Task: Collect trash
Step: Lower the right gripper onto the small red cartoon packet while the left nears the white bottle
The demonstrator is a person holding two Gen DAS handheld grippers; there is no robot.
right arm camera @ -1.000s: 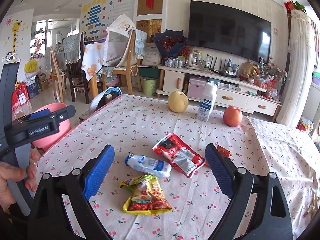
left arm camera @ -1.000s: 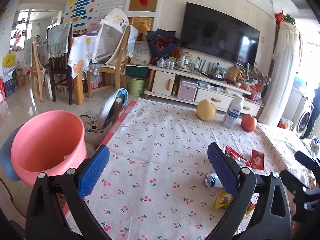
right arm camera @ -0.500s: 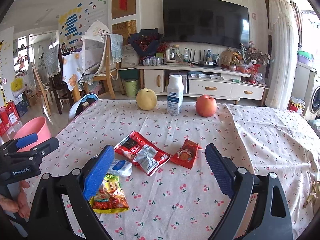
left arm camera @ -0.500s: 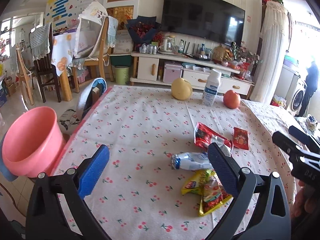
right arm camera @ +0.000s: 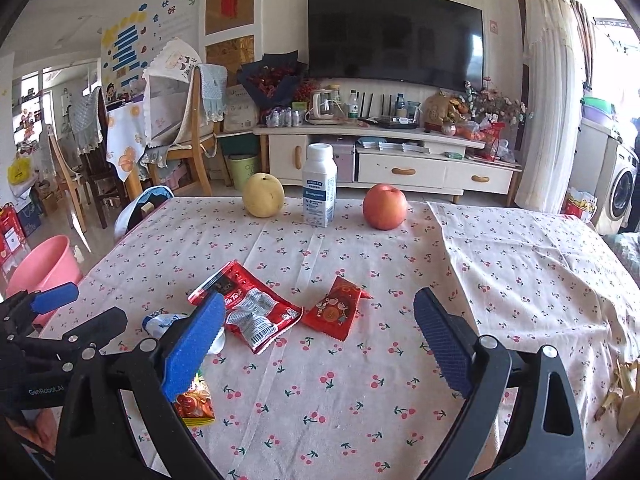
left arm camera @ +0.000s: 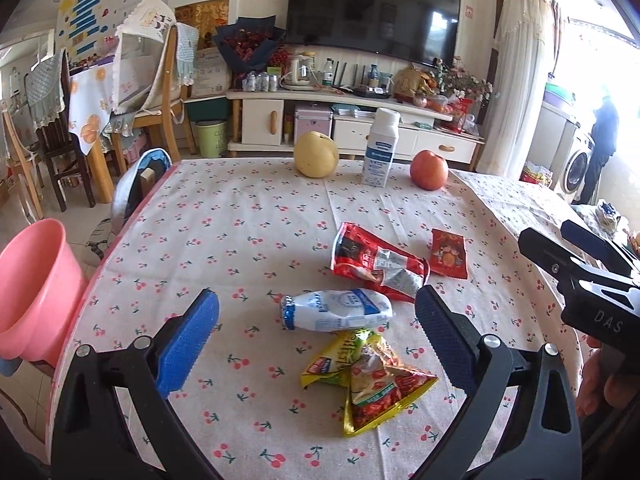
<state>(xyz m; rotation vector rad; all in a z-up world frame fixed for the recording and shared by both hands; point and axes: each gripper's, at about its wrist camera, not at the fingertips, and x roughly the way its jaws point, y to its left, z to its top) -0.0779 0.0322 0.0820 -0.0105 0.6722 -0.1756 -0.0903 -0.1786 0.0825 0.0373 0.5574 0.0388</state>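
Trash lies on the cherry-print tablecloth: a crushed white bottle, a yellow-red snack bag, a red wrapper and a small red packet. My left gripper is open and empty, with the bottle and the yellow bag between its fingers in view. My right gripper is open and empty, just before the small red packet and the red wrapper. A pink bucket stands off the table's left edge.
A yellow pear, an upright white bottle and a red apple stand along the far side of the table. Banana peel lies at the right edge. Chairs and a TV cabinet stand beyond.
Both grippers have swung right and moved in over the table. The trash now sits closer and more central in both views; the bucket has slid to the left edge.
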